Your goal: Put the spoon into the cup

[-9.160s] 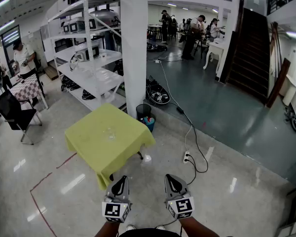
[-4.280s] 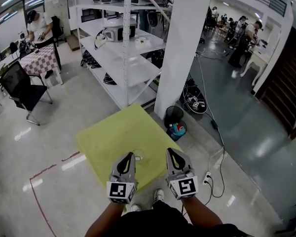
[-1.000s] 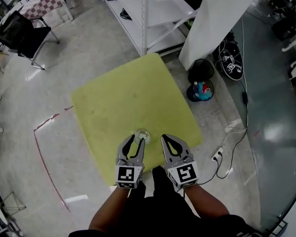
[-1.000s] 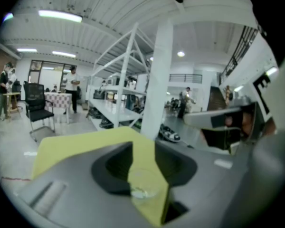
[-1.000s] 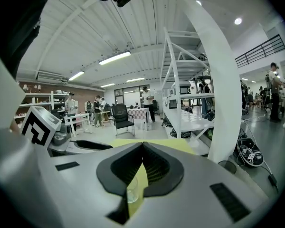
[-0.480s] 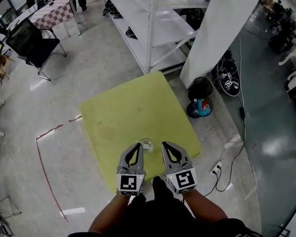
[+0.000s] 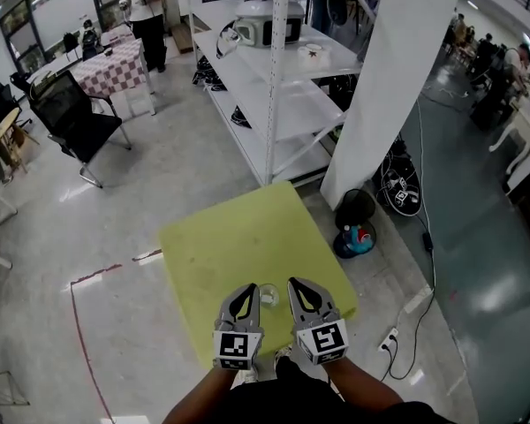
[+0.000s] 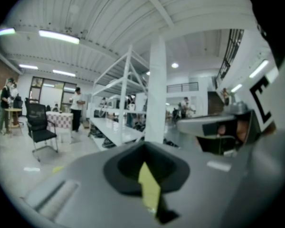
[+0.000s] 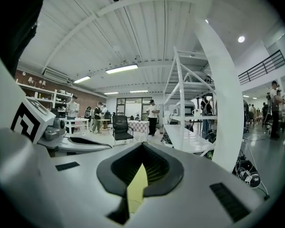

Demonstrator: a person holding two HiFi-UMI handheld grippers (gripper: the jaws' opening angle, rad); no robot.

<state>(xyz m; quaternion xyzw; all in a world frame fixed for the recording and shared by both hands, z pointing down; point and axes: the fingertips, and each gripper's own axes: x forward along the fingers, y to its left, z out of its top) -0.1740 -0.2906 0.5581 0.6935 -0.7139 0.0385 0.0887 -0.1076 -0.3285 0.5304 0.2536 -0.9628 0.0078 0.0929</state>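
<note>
Head view: L gripper (image 7: 246,287) and R gripper (image 7: 294,283) sit side by side at the near edge of the surface (image 7: 238,232), which has a yellow-green cloth on it. Both point away from the person, roughly level. The marker cubes face the cam.

L gripper view: L gripper (image 8: 145,145) jaws are fully together w/ nothing between them; only a sliver of yellow cloth shows through the slot. R gripper view: R gripper (image 9: 142,144) is the same, jaws closed tip to tip and empty, w/ a yellow sliver behind. Each gripper's side shows in the other's view, so they're close but not touching.

Cup (image 7: 267,294): clear glass, upright on the surface near the front edge, between the two gripper tips as seen from above. It's too small to tell contact. Spoon: can't make it out in any view, and can't tell if it's in the cup.

Bkgd: white shelf rack (image 7: 274,87) behind the surface, white pillar (image 7: 384,87) to its right, round bin (image 7: 353,237) on the floor by the pillar base. Black chair (image 7: 71,113) is at far left beside a checkered table (image 7: 115,64), w/ a person (image 7: 146,3) standing near it. Cable and power strip (image 7: 389,338) lie on the floor at right.
</note>
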